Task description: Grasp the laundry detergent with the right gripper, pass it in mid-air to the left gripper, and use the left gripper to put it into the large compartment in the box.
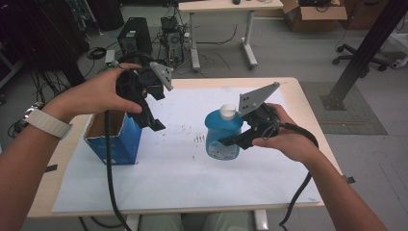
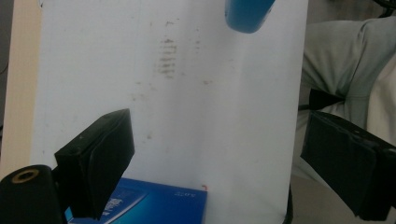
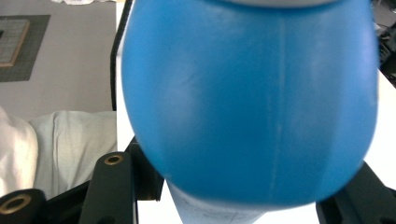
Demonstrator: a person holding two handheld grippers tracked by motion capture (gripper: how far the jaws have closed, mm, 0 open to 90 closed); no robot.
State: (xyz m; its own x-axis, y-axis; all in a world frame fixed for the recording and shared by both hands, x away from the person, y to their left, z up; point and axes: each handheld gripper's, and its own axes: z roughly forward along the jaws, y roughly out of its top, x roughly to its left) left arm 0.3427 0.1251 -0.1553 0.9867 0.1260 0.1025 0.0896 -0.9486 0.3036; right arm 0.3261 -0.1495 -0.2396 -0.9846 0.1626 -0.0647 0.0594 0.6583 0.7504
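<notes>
High view: right gripper [image 1: 230, 140] jaws straddle blue bottle [image 1: 222, 131], not visibly clamped, readying upright lift. Left gripper [image 1: 153, 126] jaws apart, empty, above open blue box [image 1: 114, 140], likely destination.

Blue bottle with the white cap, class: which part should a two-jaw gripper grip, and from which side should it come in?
Probably the lower body of the blue bottle, from the person's right, level with the table. It stands upright and bulges above, so jaws closing across its narrower labelled base should seat well. The right gripper already straddles it there, while the blue box stands on its left.
</notes>
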